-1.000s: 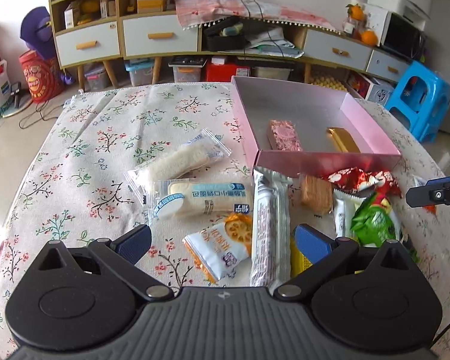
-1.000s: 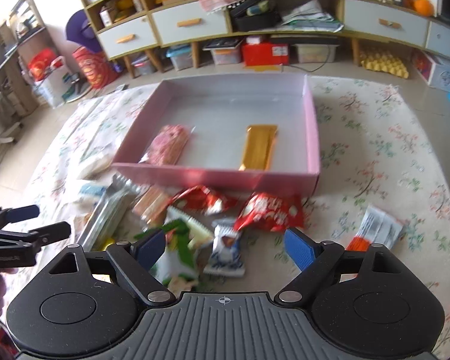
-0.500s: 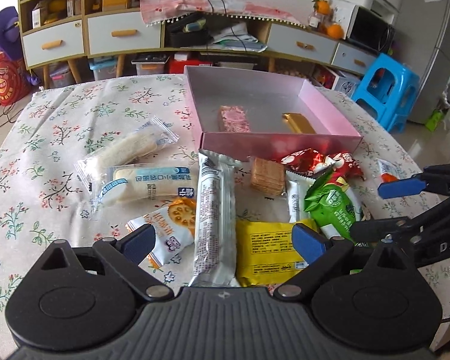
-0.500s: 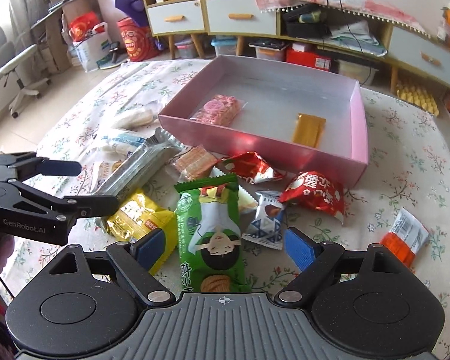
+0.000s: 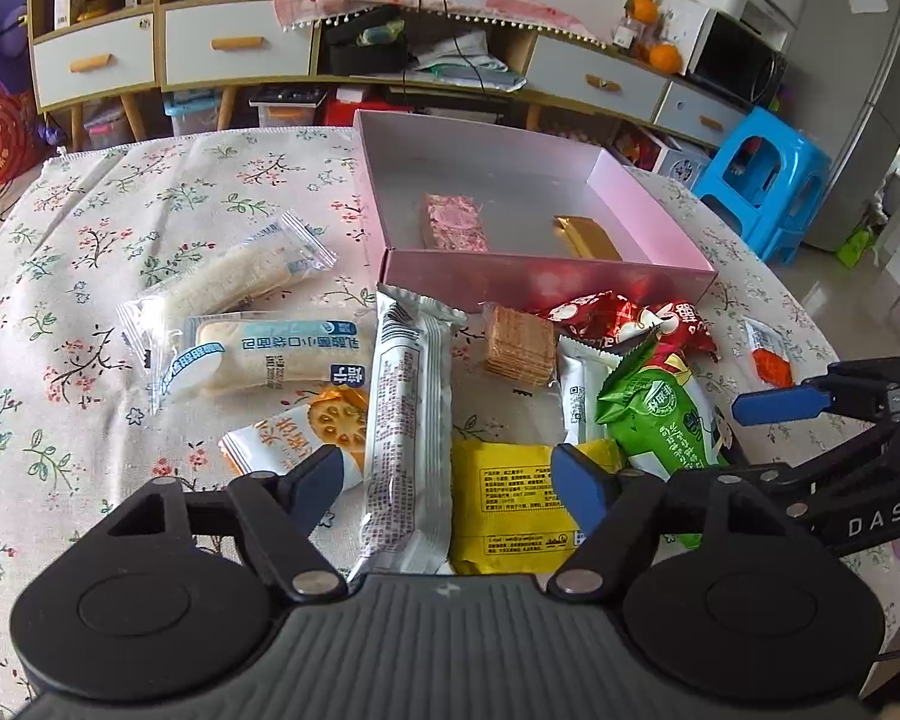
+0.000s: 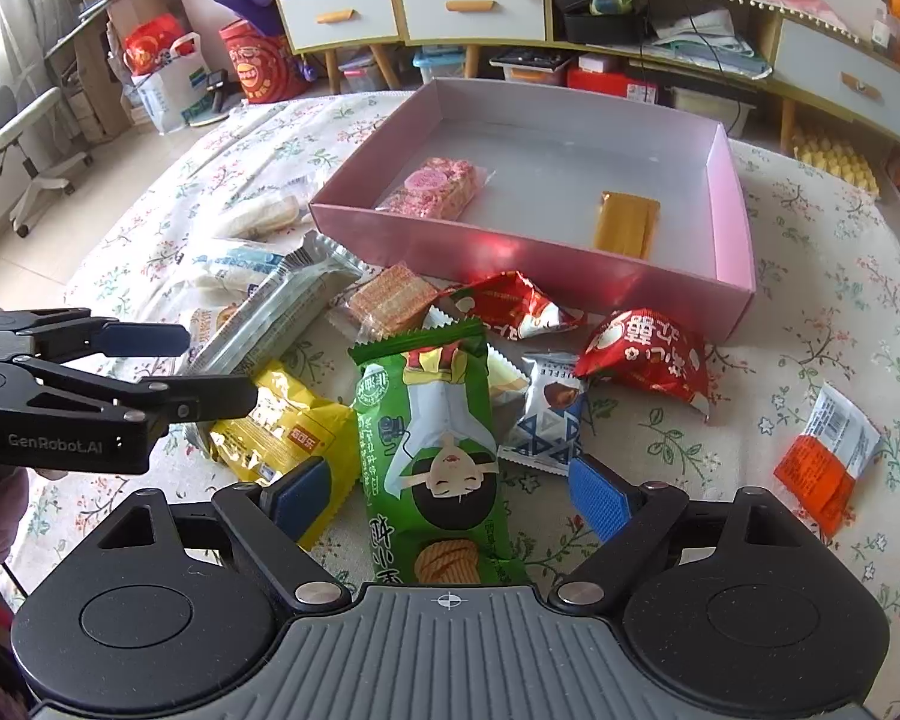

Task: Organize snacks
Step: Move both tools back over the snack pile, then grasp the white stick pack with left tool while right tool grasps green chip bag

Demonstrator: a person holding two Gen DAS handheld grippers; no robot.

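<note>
A pink box (image 5: 546, 285) (image 6: 510, 252) on the flowered tablecloth holds a pink snack bar (image 5: 453, 222) (image 6: 435, 186) and a gold bar (image 5: 588, 238) (image 6: 626, 223). Loose snacks lie in front of it. My left gripper (image 5: 450, 480) is open and empty, over a long silver pack (image 5: 411, 420) and a yellow pack (image 5: 510, 507). My right gripper (image 6: 450, 498) is open and empty, straddling a green pack (image 6: 438, 450) (image 5: 660, 420). Each gripper shows in the other's view: the right (image 5: 750, 438), the left (image 6: 204, 369).
Other snacks: two white cake packs (image 5: 270, 354), a wafer (image 5: 519, 345), red packs (image 6: 648, 354), a blue-white pack (image 6: 549, 414), an orange-white pack (image 6: 828, 459), an orange biscuit pack (image 5: 306, 432). Cabinets (image 5: 222, 48) and a blue stool (image 5: 762, 180) stand beyond the table.
Both grippers have pulled back and swung toward the snack pile in front of the box. The green pack now lies between the right fingers. Both stayed open and empty.
</note>
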